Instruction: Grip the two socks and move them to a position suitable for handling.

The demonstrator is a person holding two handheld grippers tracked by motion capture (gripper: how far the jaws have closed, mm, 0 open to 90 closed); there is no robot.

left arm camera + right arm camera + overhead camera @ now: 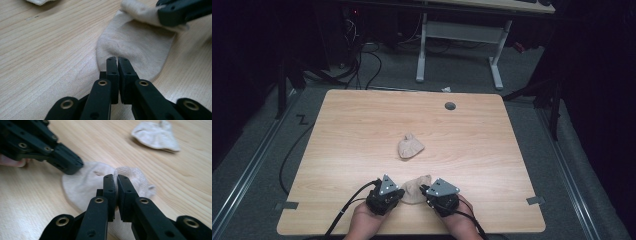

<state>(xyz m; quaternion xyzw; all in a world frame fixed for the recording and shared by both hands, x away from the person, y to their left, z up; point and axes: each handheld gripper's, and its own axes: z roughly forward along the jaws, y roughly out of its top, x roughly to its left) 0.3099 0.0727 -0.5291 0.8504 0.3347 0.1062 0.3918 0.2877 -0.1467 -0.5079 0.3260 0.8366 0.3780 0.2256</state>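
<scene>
At near edge of the worktop (362, 125), centre, a beige sock (414, 190) lies flat betw. both tools. Left tool (401, 192) sits at sock's left end; jaws pinched together on the fabric edge, as the left gripper view shows (117, 62). Left hand (364, 222) comes in from the near edge, knuckles up, tool aimed right and slightly far. Right tool (424, 190) is at sock's right end, jaws closed on a bunched, raised bit of cuff (130, 176). Right hand (459, 220) mirrors it, tool aimed left. Second sock (410, 146) lies crumpled farther off, mid-worktop, well apart. Step looks like: both ends gripped, ready to spread or fold. Next move prob. needs both grips kept tight while pulling apart evenly w/o slipping.
</scene>
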